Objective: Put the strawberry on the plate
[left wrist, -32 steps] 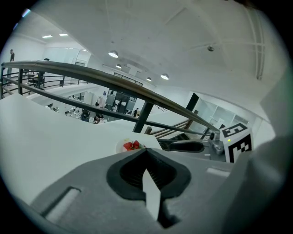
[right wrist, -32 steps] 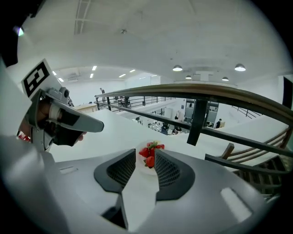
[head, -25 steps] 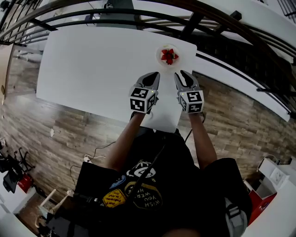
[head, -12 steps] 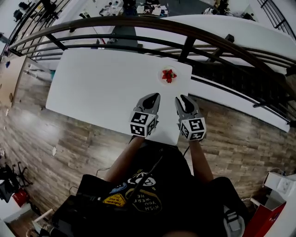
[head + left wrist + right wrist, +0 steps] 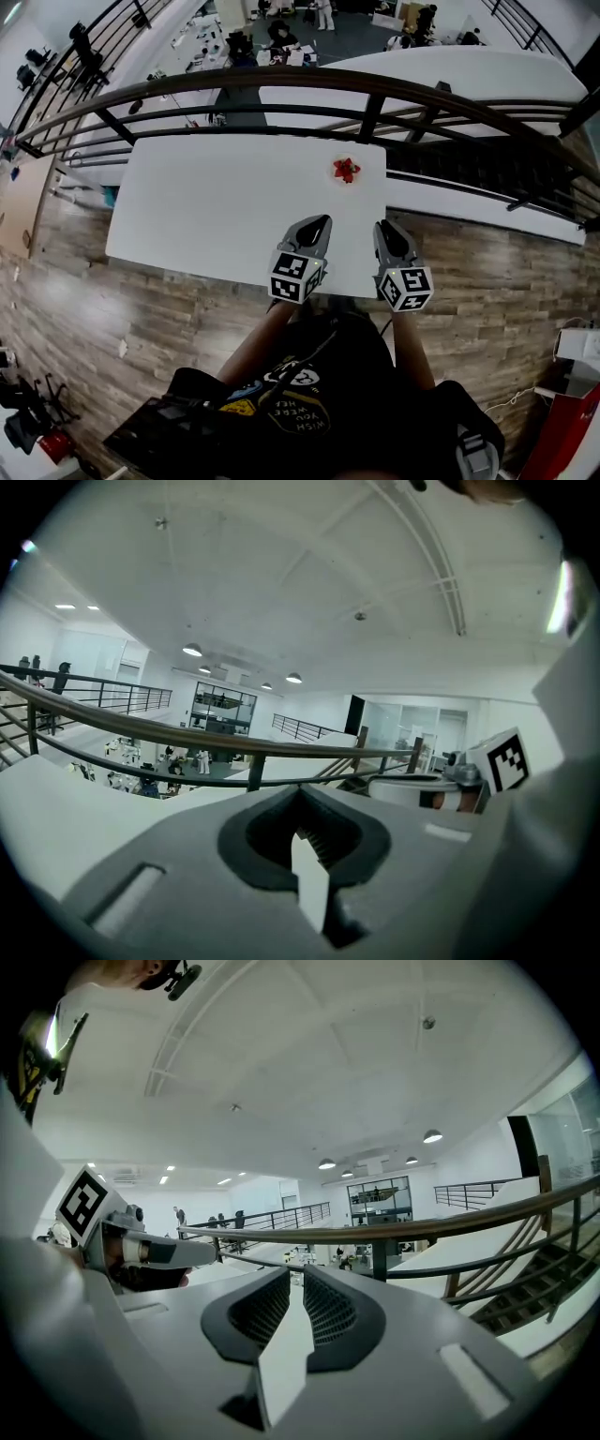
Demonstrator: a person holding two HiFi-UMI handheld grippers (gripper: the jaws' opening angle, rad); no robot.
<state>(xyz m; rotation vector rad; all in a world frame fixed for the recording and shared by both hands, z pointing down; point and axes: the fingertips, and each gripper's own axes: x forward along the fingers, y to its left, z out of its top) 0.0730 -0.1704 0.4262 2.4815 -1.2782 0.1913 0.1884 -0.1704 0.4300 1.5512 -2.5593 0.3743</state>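
Strawberry (image 5: 346, 170) on the plate (image 5: 359, 172), near the far right corner of the table (image 5: 216, 206). Task done, by the look of it. Fruit ahead of both grippers and well apart from them, lying roughly between their two lines: up and to the right of the left gripper (image 5: 319, 221), up and to the left of the right gripper (image 5: 385, 228). About equally near to either. Too small in the head view for any long axis to be read.

Left gripper closed tip to tip, nothing in it. Right gripper with a narrow slit between its jaws, just been closing, nothing between them either.

Both held side by side over the near edge of the table, pointing away from the body and nearly level, toward the railing rather than the tabletop. Forearms stretched forward from the torso. No further reach likely needed.
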